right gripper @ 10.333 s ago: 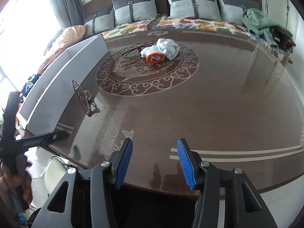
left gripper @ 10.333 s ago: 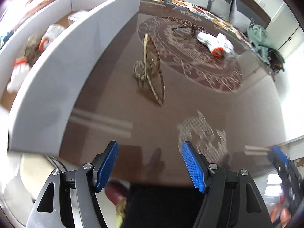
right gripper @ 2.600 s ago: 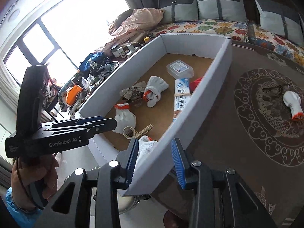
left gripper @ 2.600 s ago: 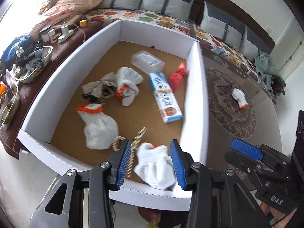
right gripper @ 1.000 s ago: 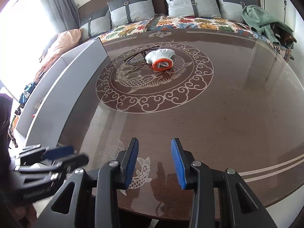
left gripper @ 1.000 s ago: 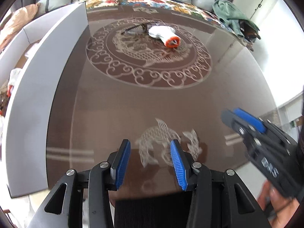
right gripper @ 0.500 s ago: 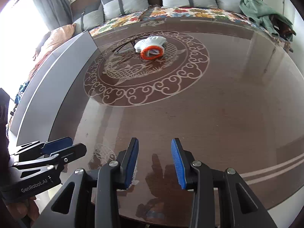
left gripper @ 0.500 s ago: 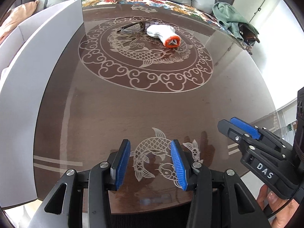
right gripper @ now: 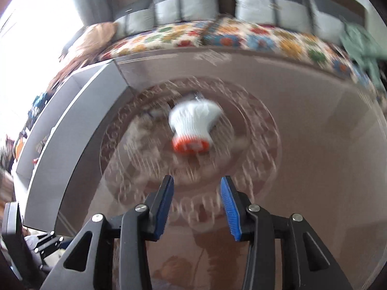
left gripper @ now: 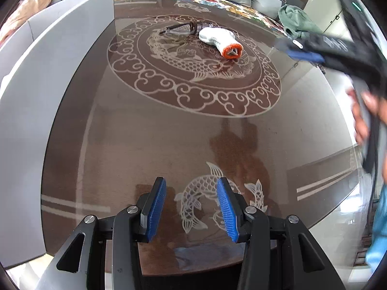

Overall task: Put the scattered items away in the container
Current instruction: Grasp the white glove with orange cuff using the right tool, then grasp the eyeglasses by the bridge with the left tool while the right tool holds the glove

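A white knit glove with an orange cuff point(left gripper: 219, 39) lies on the round medallion of the brown glass table point(left gripper: 150, 140), next to dark-framed glasses point(left gripper: 181, 27). The white container box point(left gripper: 43, 55) stands along the left. My left gripper point(left gripper: 191, 203) is open and empty over the near table edge. My right gripper point(right gripper: 197, 204) is open and empty, just short of the glove point(right gripper: 196, 123), which fills the middle of its blurred view. The right gripper also shows blurred in the left wrist view point(left gripper: 321, 46), near the glove.
A sofa with grey cushions and a floral cover point(right gripper: 217, 36) runs behind the table. A green cloth point(left gripper: 295, 19) lies at the far right. The box wall point(right gripper: 72, 125) borders the table on the left.
My right gripper has moved fast forward over the table to the glove; its view is blurred. My left gripper has barely moved. Both stay open.
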`<state>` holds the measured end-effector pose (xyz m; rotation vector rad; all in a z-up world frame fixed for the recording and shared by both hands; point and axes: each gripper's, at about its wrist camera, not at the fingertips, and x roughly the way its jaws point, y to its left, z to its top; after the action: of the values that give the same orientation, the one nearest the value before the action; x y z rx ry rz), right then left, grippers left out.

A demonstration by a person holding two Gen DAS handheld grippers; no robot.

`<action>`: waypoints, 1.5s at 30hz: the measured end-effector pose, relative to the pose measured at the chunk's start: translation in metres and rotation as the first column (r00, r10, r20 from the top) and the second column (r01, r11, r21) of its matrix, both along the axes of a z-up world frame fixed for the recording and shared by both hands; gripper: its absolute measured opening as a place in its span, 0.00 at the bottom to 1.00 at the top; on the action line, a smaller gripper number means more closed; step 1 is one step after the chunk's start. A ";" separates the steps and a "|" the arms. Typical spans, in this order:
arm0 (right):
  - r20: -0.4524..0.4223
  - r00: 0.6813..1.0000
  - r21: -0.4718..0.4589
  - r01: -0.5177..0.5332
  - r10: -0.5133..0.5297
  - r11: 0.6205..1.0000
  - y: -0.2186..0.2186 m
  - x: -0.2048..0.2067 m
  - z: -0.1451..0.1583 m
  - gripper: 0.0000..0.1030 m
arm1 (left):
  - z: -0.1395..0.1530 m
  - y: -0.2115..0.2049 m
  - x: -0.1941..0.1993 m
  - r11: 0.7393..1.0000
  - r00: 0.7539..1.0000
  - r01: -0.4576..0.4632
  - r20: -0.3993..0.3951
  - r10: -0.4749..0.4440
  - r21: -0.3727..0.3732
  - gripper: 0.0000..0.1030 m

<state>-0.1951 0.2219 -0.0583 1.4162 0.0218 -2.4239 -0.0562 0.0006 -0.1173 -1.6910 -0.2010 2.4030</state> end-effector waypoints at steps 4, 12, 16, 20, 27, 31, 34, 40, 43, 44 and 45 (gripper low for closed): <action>0.002 0.997 -0.014 -0.072 0.073 0.997 -0.025 -0.048 -0.012 0.41 | 0.009 -0.006 -0.014 1.000 1.000 -0.013 -0.023 0.013 -0.002 0.43; 0.033 0.990 0.108 -0.142 0.139 0.984 -0.055 -0.112 -0.060 0.41 | 0.003 -0.022 -0.025 0.999 0.999 -0.049 0.005 0.049 -0.006 0.44; 0.069 0.984 0.145 -0.171 0.162 0.975 -0.059 -0.118 -0.077 0.36 | -0.009 -0.022 -0.026 0.999 0.998 -0.046 0.040 0.046 -0.011 0.44; 0.092 0.981 0.160 -0.186 0.173 0.969 -0.054 -0.114 -0.078 0.33 | -0.012 -0.021 -0.028 0.999 0.998 -0.038 0.056 0.039 -0.014 0.44; 0.144 0.976 0.205 -0.192 0.165 0.960 -0.019 -0.058 -0.077 0.33 | -0.002 -0.011 -0.041 1.000 0.999 0.013 0.048 -0.012 -0.028 0.44; 0.164 0.980 0.200 -0.148 0.116 0.968 0.014 -0.007 -0.077 0.33 | 0.013 0.000 -0.070 0.994 0.995 0.100 0.030 -0.099 -0.052 0.44; 0.144 0.986 0.192 -0.113 0.085 0.975 0.034 0.030 -0.078 0.34 | 0.027 0.010 -0.109 0.980 0.983 0.182 0.028 -0.181 -0.079 0.44; 0.090 0.995 0.169 -0.061 0.046 0.984 0.048 0.054 -0.077 0.34 | 0.047 0.040 -0.215 0.916 0.933 0.357 0.029 -0.358 -0.182 0.44; 0.071 0.997 0.183 -0.050 0.037 0.982 0.045 0.055 -0.077 0.36 | 0.039 0.062 -0.261 0.849 0.881 0.470 0.069 -0.468 -0.242 0.44; 0.068 0.997 0.187 -0.048 0.036 0.981 0.043 0.055 -0.077 0.37 | 0.036 0.069 -0.277 0.822 0.860 0.506 0.084 -0.503 -0.261 0.44; 0.066 0.997 0.179 -0.044 0.033 0.983 0.044 0.055 -0.077 0.37 | 0.033 0.075 -0.290 0.799 0.840 0.539 0.101 -0.533 -0.268 0.44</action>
<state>-0.1403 0.2661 -0.1352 1.5532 0.2572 -2.3949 -0.3462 0.0756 -0.0847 -1.5973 0.5835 2.0432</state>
